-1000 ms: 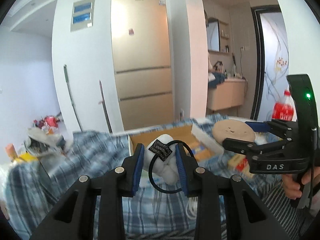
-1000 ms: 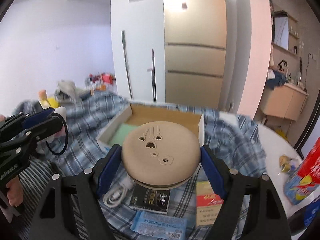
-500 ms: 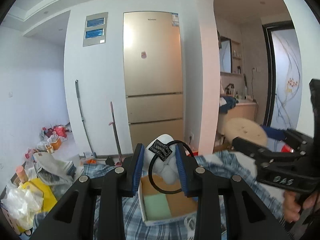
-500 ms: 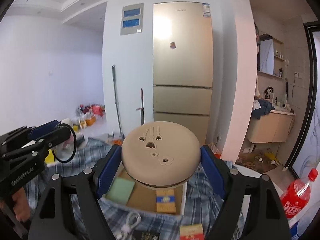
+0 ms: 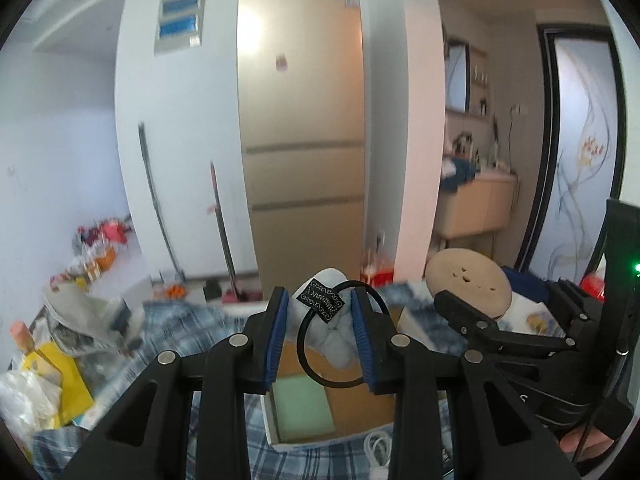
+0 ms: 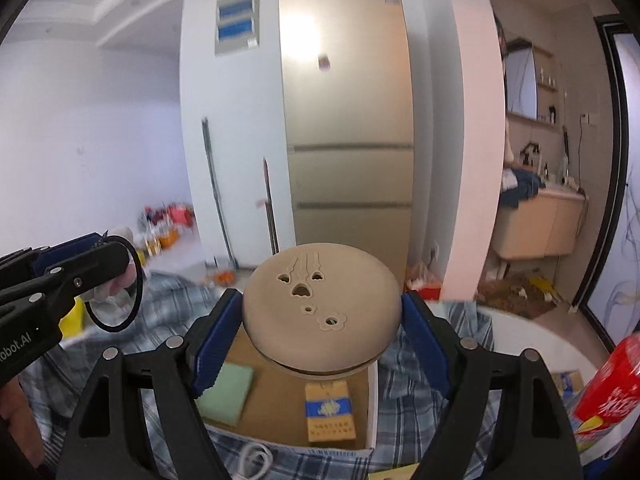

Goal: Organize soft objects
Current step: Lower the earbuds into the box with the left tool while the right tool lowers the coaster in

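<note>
My left gripper (image 5: 319, 320) is shut on a small white plush (image 5: 336, 344) that carries a black tag and a black cord loop (image 5: 308, 364). It hangs above an open cardboard box (image 5: 276, 444) on the plaid cloth. My right gripper (image 6: 322, 320) is shut on a round beige cushion (image 6: 320, 304) with small cut-out holes, its blue pads pressing on both sides. The cushion is over the same box (image 6: 372, 396). In the right wrist view the left gripper (image 6: 100, 256) is at the left edge. The cushion (image 5: 468, 280) shows to the right in the left wrist view.
Inside the box lie a green pad (image 6: 224, 396) and a yellow-and-blue packet (image 6: 330, 412). A white cable (image 6: 252, 456) lies on the cloth in front of the box. A red bottle (image 6: 604, 384) stands at the right. Bags and clutter (image 5: 44, 364) sit at the left.
Both grippers have lifted and come forward over the box, each still carrying its object. The box, earlier ahead of the fingers, now lies beneath them.
</note>
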A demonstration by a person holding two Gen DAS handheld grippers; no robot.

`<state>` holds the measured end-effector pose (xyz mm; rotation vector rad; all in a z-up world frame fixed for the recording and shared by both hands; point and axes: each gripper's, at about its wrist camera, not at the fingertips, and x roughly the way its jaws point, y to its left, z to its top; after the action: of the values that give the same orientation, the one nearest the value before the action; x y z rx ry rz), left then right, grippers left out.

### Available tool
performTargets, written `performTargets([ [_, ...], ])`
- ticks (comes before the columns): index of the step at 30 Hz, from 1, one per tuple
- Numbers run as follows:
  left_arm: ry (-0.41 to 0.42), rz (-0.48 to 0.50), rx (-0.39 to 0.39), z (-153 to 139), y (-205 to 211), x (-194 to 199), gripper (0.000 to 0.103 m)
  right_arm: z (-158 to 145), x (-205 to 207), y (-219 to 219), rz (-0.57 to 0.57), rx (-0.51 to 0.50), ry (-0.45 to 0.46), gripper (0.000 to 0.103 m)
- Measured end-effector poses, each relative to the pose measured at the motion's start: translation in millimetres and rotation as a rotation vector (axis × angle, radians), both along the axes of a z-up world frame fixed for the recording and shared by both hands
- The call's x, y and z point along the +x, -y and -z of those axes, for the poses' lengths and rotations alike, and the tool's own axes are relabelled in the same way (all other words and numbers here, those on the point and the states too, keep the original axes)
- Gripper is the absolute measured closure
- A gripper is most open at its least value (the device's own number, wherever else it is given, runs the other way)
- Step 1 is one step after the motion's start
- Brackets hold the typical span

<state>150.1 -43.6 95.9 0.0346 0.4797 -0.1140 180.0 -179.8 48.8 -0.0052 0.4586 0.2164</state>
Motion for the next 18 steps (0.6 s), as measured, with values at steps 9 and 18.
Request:
performTargets([
  [9, -0.256, 0.0, 0.015, 82, -3, 60, 0.07, 72, 44, -9, -0.064, -0.049, -0.247, 0.024],
  [18, -0.433, -0.024, 0.056, 144, -14, 94, 0.07, 117, 66, -15, -0.094, -0.097, -0.4, 0.024],
])
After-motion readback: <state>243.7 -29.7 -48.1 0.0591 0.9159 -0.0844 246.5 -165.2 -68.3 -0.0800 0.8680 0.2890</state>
